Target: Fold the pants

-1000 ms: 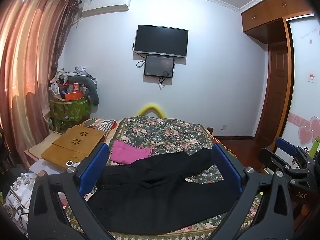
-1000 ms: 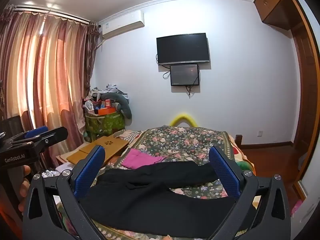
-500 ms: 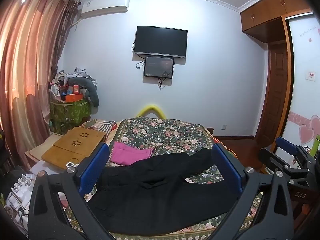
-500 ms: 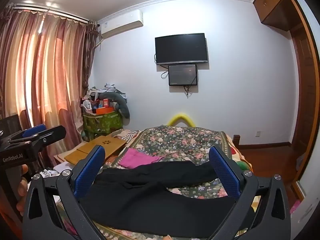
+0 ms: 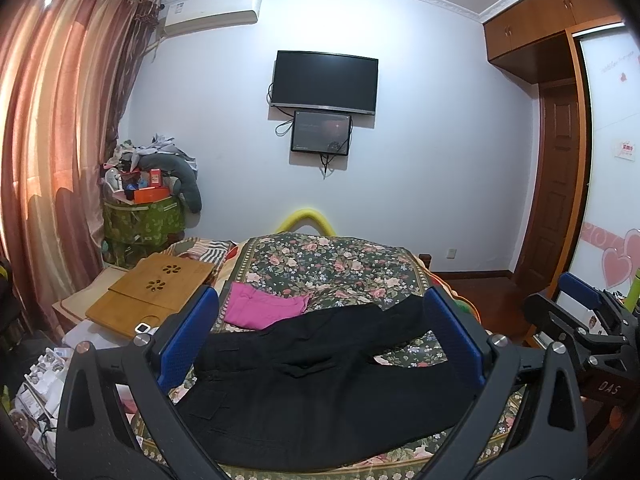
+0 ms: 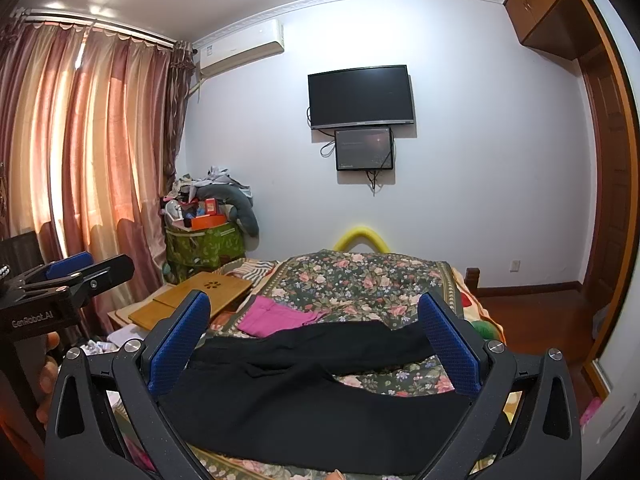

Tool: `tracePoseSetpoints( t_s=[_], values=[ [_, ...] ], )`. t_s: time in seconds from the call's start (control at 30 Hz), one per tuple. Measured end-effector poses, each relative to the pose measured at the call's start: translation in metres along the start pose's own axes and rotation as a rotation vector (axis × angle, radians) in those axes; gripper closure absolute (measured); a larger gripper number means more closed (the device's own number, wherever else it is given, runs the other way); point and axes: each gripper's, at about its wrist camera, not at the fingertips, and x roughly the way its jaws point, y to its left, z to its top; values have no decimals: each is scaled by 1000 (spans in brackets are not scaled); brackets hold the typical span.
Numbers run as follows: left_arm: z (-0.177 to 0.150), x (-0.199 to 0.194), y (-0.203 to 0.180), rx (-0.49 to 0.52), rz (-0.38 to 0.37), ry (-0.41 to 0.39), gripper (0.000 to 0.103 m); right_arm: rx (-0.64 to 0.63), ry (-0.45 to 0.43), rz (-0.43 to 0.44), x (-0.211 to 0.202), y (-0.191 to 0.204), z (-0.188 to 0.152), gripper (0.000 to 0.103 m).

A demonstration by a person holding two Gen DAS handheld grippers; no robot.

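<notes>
Black pants (image 5: 320, 380) lie spread flat across the near end of a bed with a floral cover (image 5: 328, 264), waist at the left, legs running right. They also show in the right wrist view (image 6: 304, 392). My left gripper (image 5: 320, 332) is open and empty, held above and short of the pants. My right gripper (image 6: 314, 340) is open and empty, also above the pants. The right gripper shows at the right edge of the left wrist view (image 5: 588, 328); the left gripper shows at the left edge of the right wrist view (image 6: 68, 280).
A folded pink garment (image 5: 264, 310) lies on the bed beyond the pants. A wooden lap desk (image 5: 152, 292) sits left of the bed. A cluttered green bin (image 5: 140, 220) stands in the corner by the curtains. A wardrobe and door are at the right.
Both views have shifted only slightly; the grippers drift a little while staying open above the pants. The pants have not moved.
</notes>
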Motion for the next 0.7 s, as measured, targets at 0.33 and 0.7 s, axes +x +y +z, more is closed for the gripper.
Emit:
tracePoseSetpoints(
  t_s=[0.33,0.7],
  values=[
    [-2,3,3,-1,6,8,0,-2,0,0,-1,1,1,0],
    [-1,6,3,-5,6,11,0,0,3,-3,0,2,0,0]
  ],
)
